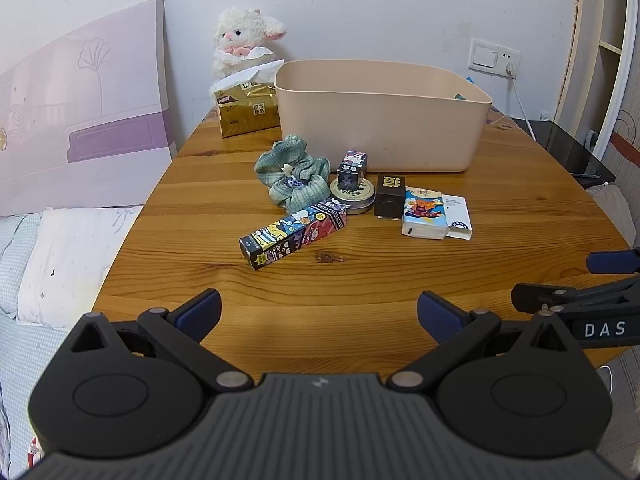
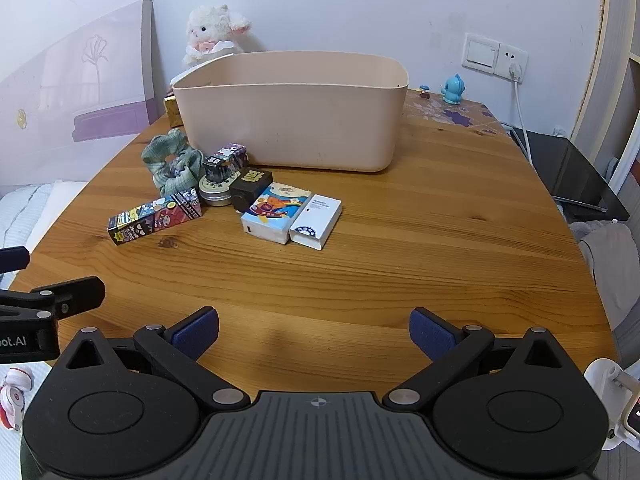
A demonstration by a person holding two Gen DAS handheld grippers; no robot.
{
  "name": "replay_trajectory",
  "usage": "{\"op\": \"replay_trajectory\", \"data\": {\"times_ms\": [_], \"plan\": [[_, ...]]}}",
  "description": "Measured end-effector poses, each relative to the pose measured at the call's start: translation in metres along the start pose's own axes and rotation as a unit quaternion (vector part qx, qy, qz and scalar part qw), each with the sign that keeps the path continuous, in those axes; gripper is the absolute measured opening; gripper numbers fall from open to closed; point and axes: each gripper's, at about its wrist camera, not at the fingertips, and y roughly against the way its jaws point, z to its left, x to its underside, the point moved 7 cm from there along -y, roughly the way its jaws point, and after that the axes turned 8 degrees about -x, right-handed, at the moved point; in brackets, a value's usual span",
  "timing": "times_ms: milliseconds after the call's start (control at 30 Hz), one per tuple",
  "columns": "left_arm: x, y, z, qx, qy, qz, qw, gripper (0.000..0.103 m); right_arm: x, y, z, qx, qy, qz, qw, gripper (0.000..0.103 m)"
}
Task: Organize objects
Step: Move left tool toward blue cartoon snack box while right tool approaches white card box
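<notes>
Left gripper, right gripper: jaws wide, empty, hovering over near table edge | clutter grouped before bin for loading | start: cartoon box

Left black two-finger gripper with blue pads: jaws spread wide, nothing between them, level at the near edge, pointing far. Right black two-finger gripper with blue pads: jaws equally wide, nothing held, just beside the left one, its 2 fingers parallel to it.
</notes>
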Motion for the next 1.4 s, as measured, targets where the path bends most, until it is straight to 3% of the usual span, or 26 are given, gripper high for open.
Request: {"op": "replay_trajectory", "data": {"times_ms": [900,1400], "plan": [[0.0,-0.003,0.002,0.0,0.004,-0.001,1.0,0.103,-0.003,-0.001,-0.004,0.002,0.0,-0.005,1.0,0.103],[-0.009,-0.011,0.0,-0.009,-0.02,-0.016,0.9996,0.103,-0.015,-0.009,-0.011,0.013,0.008,-0.017,1.0,0.103]]}}
